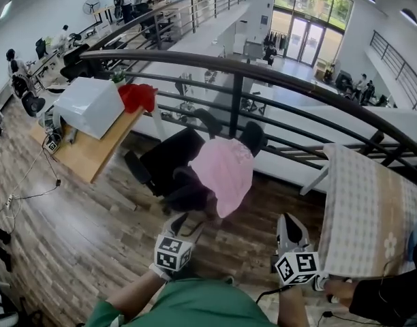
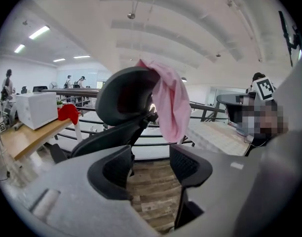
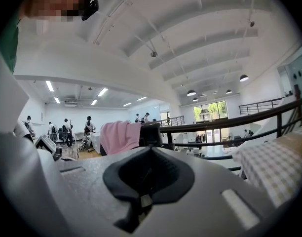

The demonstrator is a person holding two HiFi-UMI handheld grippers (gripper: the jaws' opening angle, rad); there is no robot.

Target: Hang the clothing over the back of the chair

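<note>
Hanging step, seemingly complete: the pink garment (image 1: 227, 172) lies draped over the top edge of the black office chair (image 1: 169, 161) back. My left gripper (image 1: 184, 222) stands released and empty; my right gripper (image 1: 290, 227) is clenched on nothing. Next, I judge: withdraw without snagging the cloth.

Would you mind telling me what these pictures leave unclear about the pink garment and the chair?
- Chair, lower part: left gripper view, behind the left gripper.
- Pink garment, lower edge: right gripper view, cut off by the right gripper.
- Kind of garment: bunched folds in every view.
- Red item: head view, too small to identify.
</note>
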